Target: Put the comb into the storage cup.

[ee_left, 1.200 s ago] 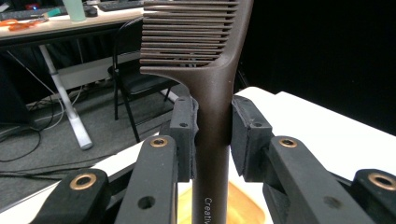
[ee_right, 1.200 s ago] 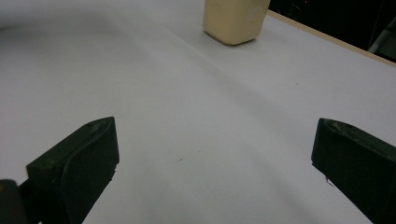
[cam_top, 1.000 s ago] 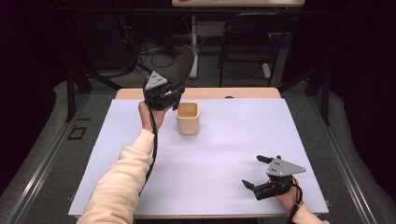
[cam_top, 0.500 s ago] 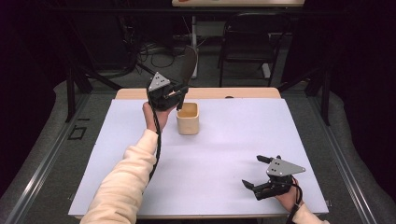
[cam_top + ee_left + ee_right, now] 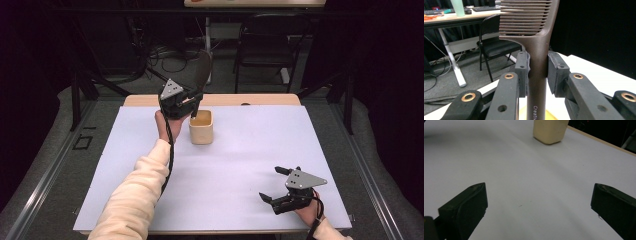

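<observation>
The comb (image 5: 534,32) runs past the top edge of the left gripper view, and its handle's lower end is cut off below. The cup (image 5: 550,130) loses its rim at the right gripper view's top edge.

A white bench (image 5: 250,165) spans the centre of the high view, with a strip of bare wood edge (image 5: 270,99) along its far side. Behind it, at upper centre, stands a black folding chair (image 5: 265,50), and loose cables (image 5: 160,55) lie on the grey floor (image 5: 45,165) at upper left. In the left gripper view, a second desk (image 5: 449,18) at upper left carries a pale green bottle (image 5: 459,7).
</observation>
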Demonstrator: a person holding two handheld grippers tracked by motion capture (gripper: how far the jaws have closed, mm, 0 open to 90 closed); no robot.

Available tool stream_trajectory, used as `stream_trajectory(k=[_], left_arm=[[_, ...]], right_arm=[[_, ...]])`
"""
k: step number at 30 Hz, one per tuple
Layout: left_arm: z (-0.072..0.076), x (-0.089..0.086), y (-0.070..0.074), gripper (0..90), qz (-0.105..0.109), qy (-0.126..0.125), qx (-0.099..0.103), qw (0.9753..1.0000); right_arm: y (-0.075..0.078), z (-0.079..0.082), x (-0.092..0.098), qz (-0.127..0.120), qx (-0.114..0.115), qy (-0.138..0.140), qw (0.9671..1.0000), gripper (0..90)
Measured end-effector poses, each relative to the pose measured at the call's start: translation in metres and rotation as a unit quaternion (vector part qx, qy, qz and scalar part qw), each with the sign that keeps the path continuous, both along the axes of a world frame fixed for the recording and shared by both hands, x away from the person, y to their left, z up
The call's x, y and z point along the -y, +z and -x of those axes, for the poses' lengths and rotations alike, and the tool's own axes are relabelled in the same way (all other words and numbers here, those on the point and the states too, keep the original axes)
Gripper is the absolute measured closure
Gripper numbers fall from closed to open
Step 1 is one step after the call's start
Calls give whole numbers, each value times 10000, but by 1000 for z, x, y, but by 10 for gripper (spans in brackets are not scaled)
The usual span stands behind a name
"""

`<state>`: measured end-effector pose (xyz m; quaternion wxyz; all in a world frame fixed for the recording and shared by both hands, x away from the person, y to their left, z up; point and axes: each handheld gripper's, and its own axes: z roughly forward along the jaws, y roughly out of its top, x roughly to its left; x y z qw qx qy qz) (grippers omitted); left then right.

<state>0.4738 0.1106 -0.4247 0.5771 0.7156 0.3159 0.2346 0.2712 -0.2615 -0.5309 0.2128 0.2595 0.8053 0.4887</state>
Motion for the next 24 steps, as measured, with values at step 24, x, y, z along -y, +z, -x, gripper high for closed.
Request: stream_trajectory(k=[24], left_arm=[[-8, 8, -14, 721, -59, -2, -143, 9999]], right_arm=[[0, 0, 0, 5, -2, 8, 10000, 3]])
